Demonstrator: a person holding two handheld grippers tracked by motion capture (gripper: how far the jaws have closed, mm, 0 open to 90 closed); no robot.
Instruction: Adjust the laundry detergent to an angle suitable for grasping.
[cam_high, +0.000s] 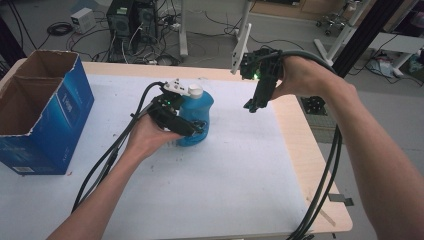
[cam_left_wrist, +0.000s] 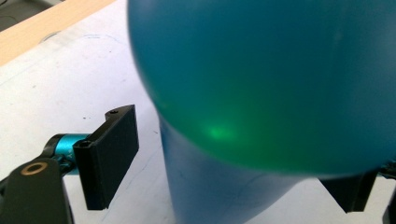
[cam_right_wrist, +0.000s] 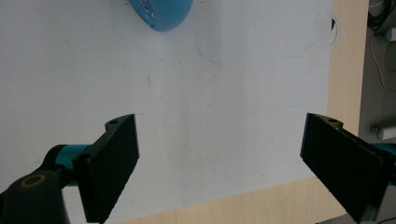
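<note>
While astride the blue bottle (cam_high: 197, 117), left gripper (cam_high: 187, 131) wide, unclamped; cardboard box (cam_high: 42, 107) well left; right gripper (cam_right_wrist: 219, 170) open.

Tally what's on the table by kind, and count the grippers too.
Blue bottle: 1
Blue cardboard box: 1
Grippers: 2, the left gripper with its jaws either side of the bottle, and the right gripper held open above the table
Total: 4
</note>
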